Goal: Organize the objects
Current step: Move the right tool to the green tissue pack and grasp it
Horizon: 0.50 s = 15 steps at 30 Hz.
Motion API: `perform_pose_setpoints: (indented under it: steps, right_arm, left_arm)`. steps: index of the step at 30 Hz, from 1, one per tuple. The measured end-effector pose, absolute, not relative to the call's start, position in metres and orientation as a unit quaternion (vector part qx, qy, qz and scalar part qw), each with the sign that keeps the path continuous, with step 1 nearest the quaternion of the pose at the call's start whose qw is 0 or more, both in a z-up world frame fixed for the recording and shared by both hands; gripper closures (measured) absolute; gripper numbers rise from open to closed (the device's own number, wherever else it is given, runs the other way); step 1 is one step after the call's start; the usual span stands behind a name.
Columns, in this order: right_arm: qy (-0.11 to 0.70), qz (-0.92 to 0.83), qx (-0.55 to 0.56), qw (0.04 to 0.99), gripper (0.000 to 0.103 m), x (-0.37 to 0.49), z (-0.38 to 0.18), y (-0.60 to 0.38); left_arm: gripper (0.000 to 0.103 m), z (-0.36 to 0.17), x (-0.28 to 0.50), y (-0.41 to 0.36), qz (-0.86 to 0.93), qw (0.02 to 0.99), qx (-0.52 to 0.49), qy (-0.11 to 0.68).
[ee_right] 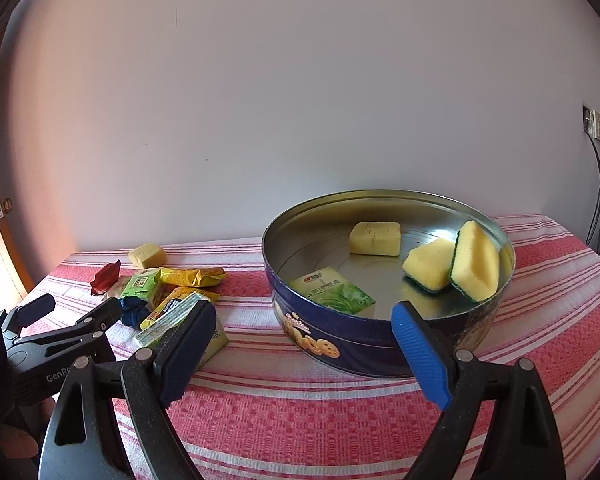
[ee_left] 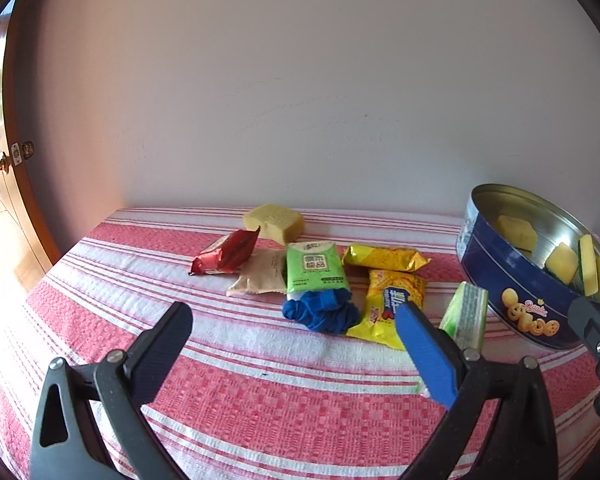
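A plain white wall stands behind a table covered in a red-and-white striped cloth. Near its middle lies a loose cluster of snack packets: a red one, a green one, two yellow ones, plus a blue cloth bundle and a yellow sponge. To the right sits a round blue tin holding three sponges and a green packet. The left claw and right claw both gape wide, holding nothing.

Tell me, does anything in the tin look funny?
Yes. In the tin, one sponge stands tipped on its edge against the wall, leaning on another sponge. A third sponge and the green packet lie flat.
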State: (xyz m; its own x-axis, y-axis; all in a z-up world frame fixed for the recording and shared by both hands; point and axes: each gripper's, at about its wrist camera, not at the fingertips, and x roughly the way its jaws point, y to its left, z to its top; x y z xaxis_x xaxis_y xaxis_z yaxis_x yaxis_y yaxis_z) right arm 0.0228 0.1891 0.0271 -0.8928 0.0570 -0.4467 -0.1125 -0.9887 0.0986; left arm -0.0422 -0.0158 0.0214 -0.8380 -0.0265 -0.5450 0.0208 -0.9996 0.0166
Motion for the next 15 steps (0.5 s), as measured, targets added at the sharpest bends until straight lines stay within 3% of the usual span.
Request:
perform_pose_setpoints:
  steps: [15]
  right_arm:
    - [0.071,0.944,-0.321,-0.017,0.015,-0.025,0.007,0.127]
  left_arm:
    - [0.001,0.016,-0.066,-0.081,-0.942,0.083,0.325,0.03]
